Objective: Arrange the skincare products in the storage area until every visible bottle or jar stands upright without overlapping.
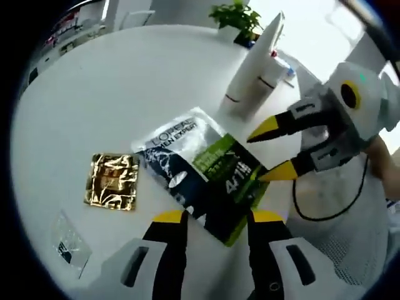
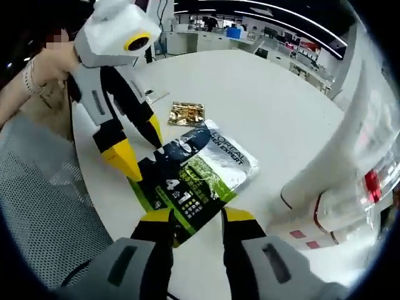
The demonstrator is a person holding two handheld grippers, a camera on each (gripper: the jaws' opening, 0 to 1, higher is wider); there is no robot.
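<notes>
A dark and green L'Oreal Men Expert sachet pack lies flat on the round white table. A gold foil sachet lies flat beside it. Two white tubes with red bands stand behind the pack. My left gripper is open, with its jaws on either side of one corner of the pack. My right gripper is open at the pack's green end, its jaws apart over that edge.
A small clear packet lies near the table edge. A potted plant stands at the far rim. A mesh chair sits beside the table, and a person's hand holds the left gripper.
</notes>
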